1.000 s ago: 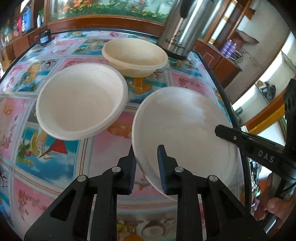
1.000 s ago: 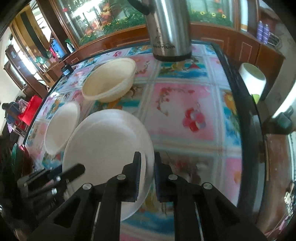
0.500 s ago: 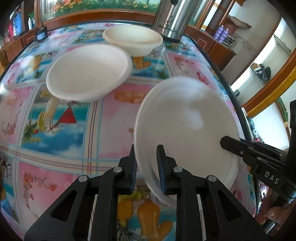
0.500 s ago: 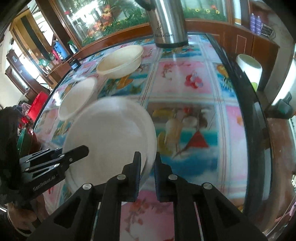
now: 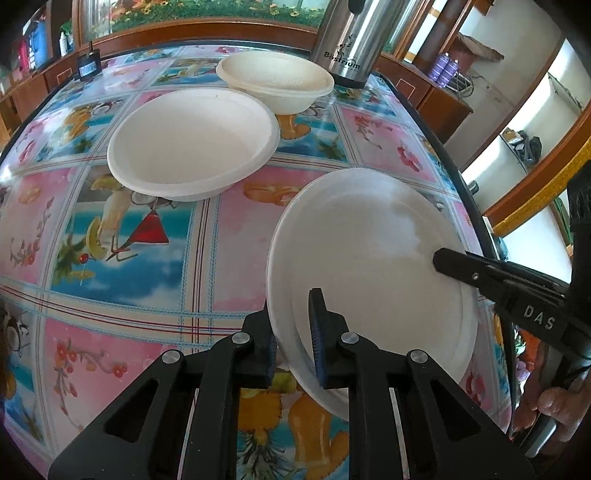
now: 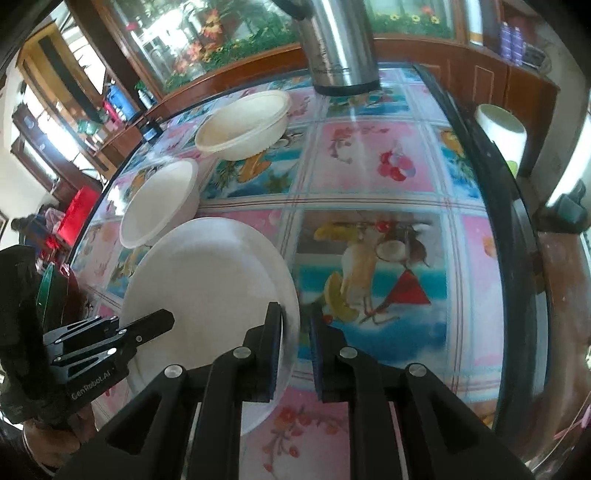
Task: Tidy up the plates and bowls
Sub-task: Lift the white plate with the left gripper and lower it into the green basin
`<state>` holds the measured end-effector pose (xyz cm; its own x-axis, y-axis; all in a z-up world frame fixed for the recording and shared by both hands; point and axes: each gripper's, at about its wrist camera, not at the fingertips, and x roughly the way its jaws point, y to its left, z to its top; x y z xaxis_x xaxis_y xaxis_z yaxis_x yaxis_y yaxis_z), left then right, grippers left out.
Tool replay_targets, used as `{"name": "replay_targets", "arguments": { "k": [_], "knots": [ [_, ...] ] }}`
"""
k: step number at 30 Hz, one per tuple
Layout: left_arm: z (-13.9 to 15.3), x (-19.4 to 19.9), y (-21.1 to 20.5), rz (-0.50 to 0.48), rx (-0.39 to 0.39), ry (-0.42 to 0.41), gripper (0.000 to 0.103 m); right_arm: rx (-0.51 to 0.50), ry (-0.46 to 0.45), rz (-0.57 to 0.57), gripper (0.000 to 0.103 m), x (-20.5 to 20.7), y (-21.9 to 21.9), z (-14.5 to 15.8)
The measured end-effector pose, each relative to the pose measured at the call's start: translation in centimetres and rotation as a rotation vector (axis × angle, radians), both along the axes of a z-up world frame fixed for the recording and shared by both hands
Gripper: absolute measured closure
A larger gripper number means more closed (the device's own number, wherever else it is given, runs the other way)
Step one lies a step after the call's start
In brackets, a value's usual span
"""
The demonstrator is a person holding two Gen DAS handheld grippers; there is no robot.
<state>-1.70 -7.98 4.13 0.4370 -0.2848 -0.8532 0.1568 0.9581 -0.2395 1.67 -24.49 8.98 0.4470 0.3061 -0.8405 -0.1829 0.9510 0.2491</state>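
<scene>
White plate held above the table by two grippers, one at each side of its rim. Left gripper: jaws clenched on the near-left rim, one pad under the plate and one inside it, having just closed the last bit onto that rim. Right gripper: jaws clamped on the opposite rim; in the left wrist view its finger reaches in from the right edge and bears the white letters "DAS". In the right wrist view the body of the left gripper carries the marking "GenRobot.AI"; a hand grips it from below.

Beyond the plate – a white bowl resting on the table, and behind it, close by, a cream bowl of similar width. Behind the cream bowl stands a steel flask with a printed brand name – it reads roughly "Bostrium", though the letters are small.

The table is covered with a glossy cloth of pink and blue squares showing fruit, flowers and drinks
</scene>
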Motion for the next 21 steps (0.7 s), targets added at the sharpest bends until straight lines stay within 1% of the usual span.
{"name": "replay_targets", "arguments": {
  "k": [3, 7, 14, 21],
  "knots": [
    [-0.2, 0.1, 0.1, 0.005, 0.011, 0.003, 0.089, -0.022, 0.000, 0.021, 0.091, -0.3, 0.6, -0.1],
    [0.0, -0.1, 0.5, 0.002, 0.010, 0.005, 0.089, -0.006, -0.021, 0.025, 0.092, -1.4, 0.7, 0.8],
    [2.2, -1.7, 2.6, 0.018, 0.053, -0.072, 0.089, 0.005, -0.049, 0.040, 0.092, -2.9, 2.2, 2.1],
    [3.8, -3.2, 6.8, 0.078, 0.072, -0.131, 0.089, 0.014, -0.089, 0.093, 0.092, -4.1, 6.2, 3.5]
  ]
}}
